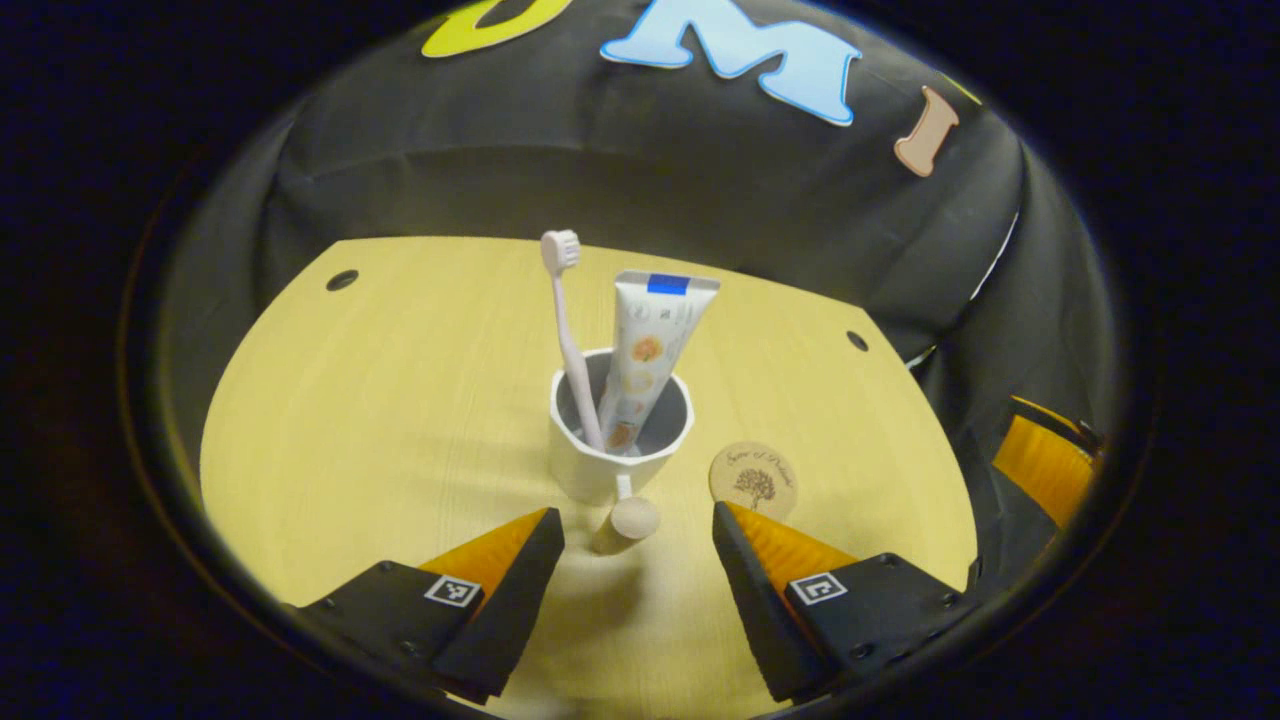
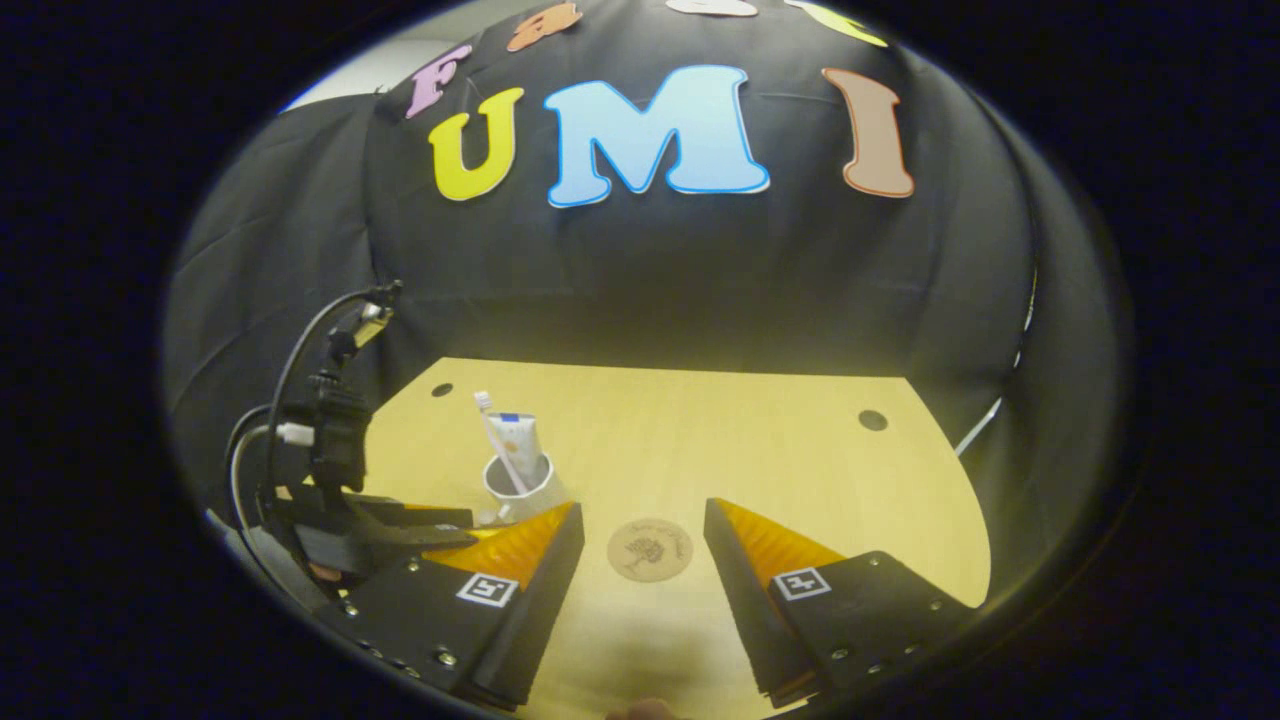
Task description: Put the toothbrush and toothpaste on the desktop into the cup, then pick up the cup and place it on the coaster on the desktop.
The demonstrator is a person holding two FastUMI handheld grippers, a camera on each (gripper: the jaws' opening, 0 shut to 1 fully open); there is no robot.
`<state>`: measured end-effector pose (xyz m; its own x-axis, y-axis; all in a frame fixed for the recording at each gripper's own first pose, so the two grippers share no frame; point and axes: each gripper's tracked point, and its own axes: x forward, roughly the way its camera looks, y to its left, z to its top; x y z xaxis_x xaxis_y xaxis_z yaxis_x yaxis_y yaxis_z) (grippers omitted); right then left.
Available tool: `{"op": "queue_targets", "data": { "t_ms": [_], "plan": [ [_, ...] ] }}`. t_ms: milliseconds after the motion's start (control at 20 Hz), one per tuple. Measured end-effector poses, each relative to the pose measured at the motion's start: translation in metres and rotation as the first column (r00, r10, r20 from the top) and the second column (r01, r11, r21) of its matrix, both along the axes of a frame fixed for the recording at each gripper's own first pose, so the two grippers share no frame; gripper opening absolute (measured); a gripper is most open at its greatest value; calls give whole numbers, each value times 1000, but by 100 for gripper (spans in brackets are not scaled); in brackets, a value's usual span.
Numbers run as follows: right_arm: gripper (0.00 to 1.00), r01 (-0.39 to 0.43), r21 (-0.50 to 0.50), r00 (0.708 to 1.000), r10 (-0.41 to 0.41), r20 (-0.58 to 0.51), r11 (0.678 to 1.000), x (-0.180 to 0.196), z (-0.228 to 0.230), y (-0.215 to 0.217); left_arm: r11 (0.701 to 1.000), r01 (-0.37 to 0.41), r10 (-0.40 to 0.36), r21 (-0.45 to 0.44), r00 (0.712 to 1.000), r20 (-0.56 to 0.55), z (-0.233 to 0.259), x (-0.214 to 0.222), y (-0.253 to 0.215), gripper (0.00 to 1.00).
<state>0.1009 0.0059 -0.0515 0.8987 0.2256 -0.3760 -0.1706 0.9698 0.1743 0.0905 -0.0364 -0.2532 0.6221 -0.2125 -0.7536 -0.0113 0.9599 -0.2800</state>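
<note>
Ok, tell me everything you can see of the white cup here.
The white faceted cup looks like ceramic or plastic, with a grey interior. A short white stem low on its near side ends in a round wooden knob. It stands upright on the pale wooden desktop, left of the round cork coaster, apart from it. A pink toothbrush and white toothpaste tube lean inside. The left tool is open before it, not touching.

Pale yellow wood-grain desktop (image 1: 400, 420), rounded at its corners, bearing two small dark round holes (image 1: 342, 280) near its far edge, one toward each far corner. Black cloth booth wall (image 1: 620, 170) rising directly behind the far edge, creased and folded, wrapping round both sides.
</note>
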Motion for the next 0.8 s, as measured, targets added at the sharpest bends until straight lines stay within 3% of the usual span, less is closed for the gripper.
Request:
{"op": "queue_targets", "data": {
  "t_ms": [200,350,400,500,700,800],
  "plan": [
    [78,30,14,998,-29,-53,999,-7,-22,-15,1000,-7,7,14,998,-70,-14,13,-1,93],
    [78,54,20,995,-52,-80,998,-8,-33,-27,999,3,2,49,995,-102,-17,19,2,99],
    [75,69,15,995,-67,-77,998,-8,-34,-32,998,7,0,58,993,-116,-21,20,3,97],
    [78,86,1,994,-85,-74,996,-5,-36,-39,998,18,-9,58,988,-151,-26,21,2,93],
    [78,110,-15,992,-111,-63,994,-3,-42,-44,997,30,-12,77,973,-231,-37,24,6,93],
    [78,121,-12,990,-122,-69,993,-5,-45,-45,998,17,-1,59,965,-261,-42,25,6,73]
  ]
}}
